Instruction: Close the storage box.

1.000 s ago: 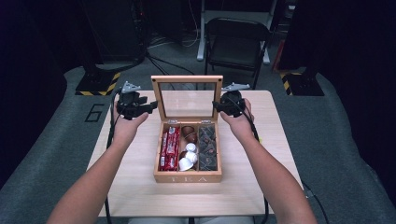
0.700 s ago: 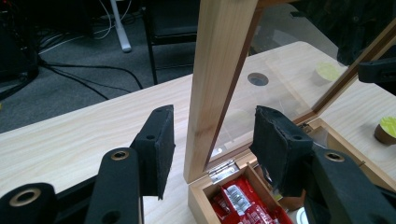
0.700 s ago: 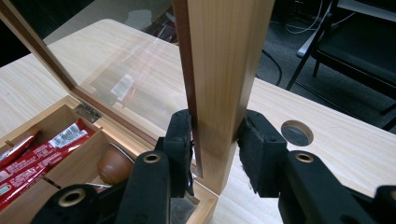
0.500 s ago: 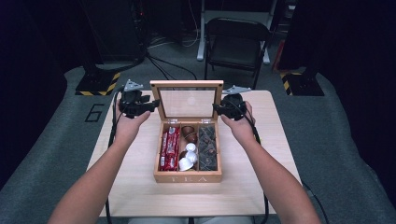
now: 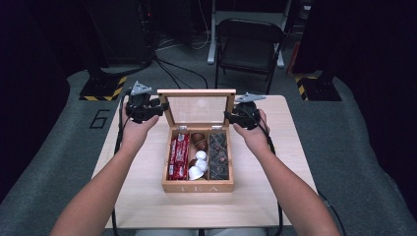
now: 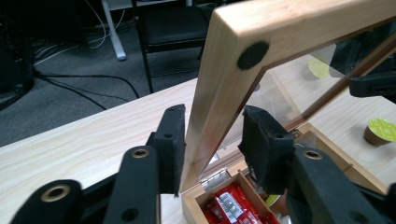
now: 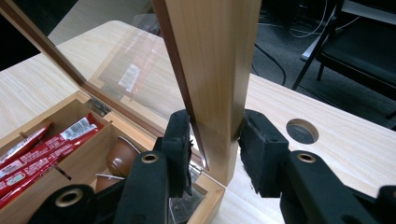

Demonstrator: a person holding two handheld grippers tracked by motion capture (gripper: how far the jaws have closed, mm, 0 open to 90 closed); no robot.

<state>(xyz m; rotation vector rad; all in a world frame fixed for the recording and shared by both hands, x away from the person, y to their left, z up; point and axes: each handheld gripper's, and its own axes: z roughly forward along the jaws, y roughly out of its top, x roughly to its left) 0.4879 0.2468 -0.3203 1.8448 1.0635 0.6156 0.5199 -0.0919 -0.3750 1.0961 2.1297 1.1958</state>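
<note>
A light wooden tea box (image 5: 197, 187) with three compartments sits near the middle of the pale wooden surface (image 5: 147, 201), its lettered front toward the near edge and its long axis running near to far. Red sachets (image 5: 178, 156) fill the left compartment, brown and white capsules (image 5: 197, 160) the middle, dark packets (image 5: 218, 156) the right. At the box's far end the glass-paned wooden lid (image 5: 196, 107) stands upright, its pane facing the person, its long axis running left to right. The left tongs (image 5: 161, 106) straddle the lid's left frame post, having just been closing, with one pad against the wood. The right tongs (image 5: 228, 116) are clamped on the right post. A black folding chair (image 5: 250, 42) stands beyond the far edge.
</note>
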